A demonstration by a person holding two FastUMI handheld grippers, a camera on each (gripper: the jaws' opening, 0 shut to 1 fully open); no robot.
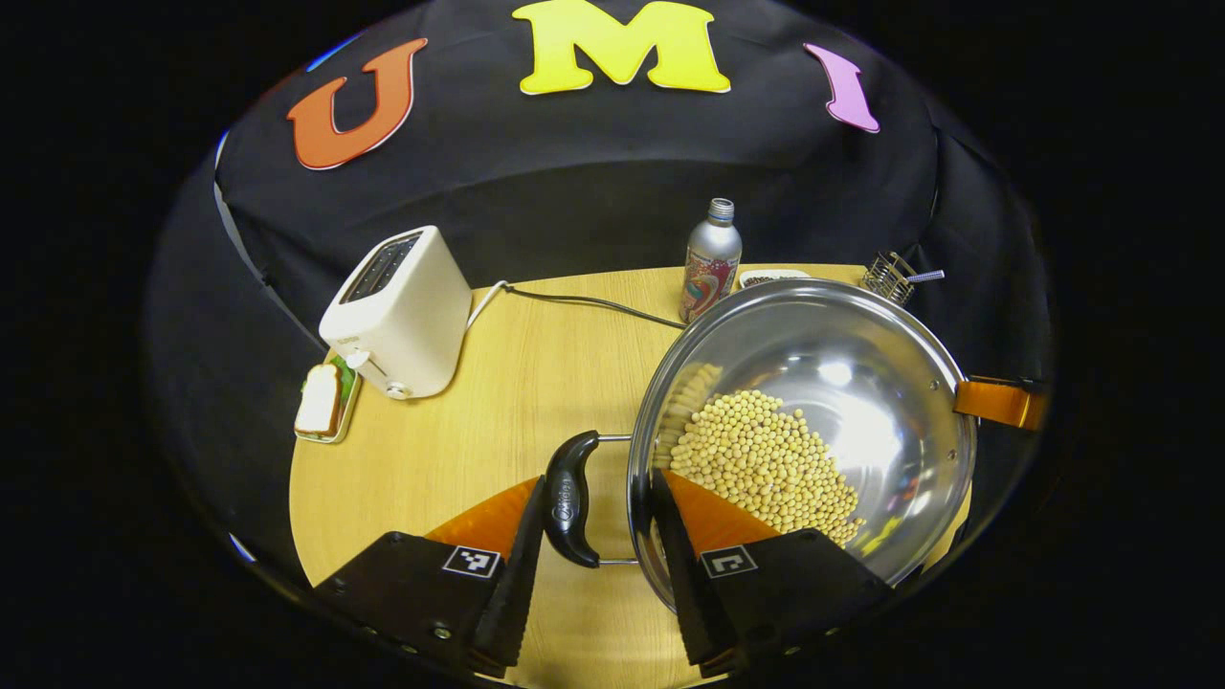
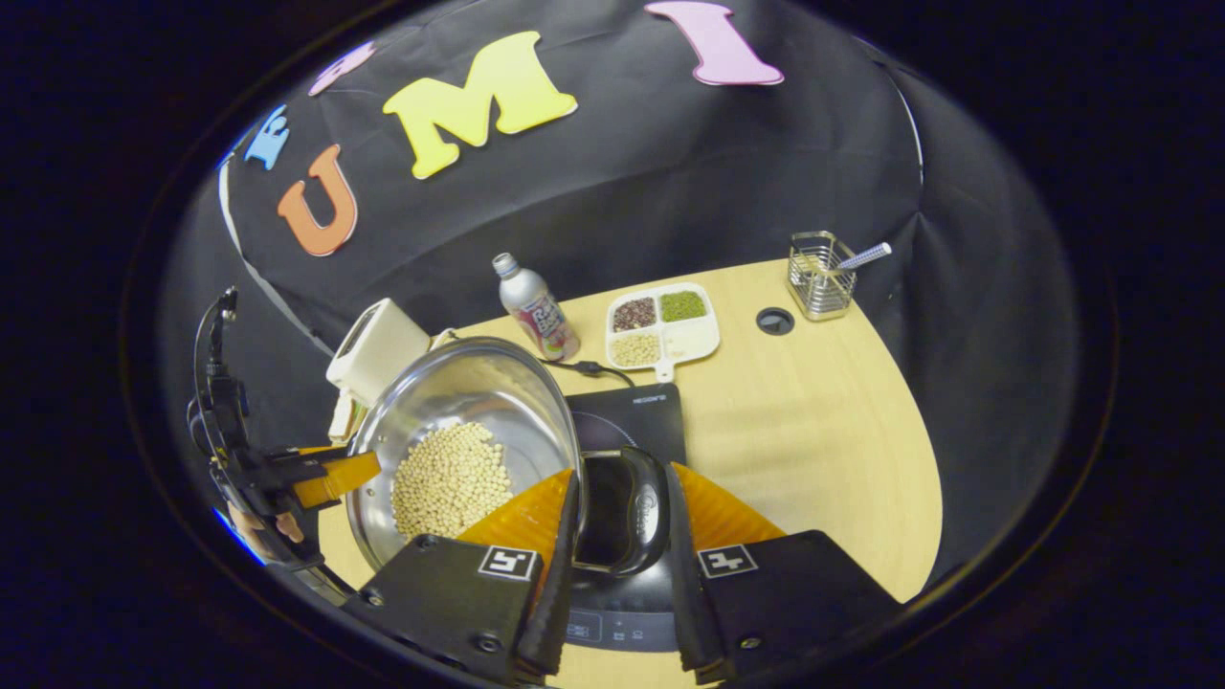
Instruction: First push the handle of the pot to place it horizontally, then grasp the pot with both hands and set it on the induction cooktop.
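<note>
Steel pot [image 1: 813, 421], part filled with pale beans [image 1: 766, 459], sits right of the toaster [image 1: 397, 311] in your left gripper view, where your left gripper [image 1: 593, 536] has its 2 fingers closed around the pot's dark side handle [image 1: 569, 498]. In your right gripper view, your right gripper [image 2: 620, 536] clasps the other handle [image 2: 641, 512] likewise, the pot [image 2: 459, 421] above the near-left part of the black induction cooktop [image 2: 627, 416], with your left gripper [image 2: 325, 478] at its far rim.

Print on bottle [image 2: 538, 311], cooktop [image 2: 627, 416], pot handle [image 1: 568, 498]: none legible.
</note>
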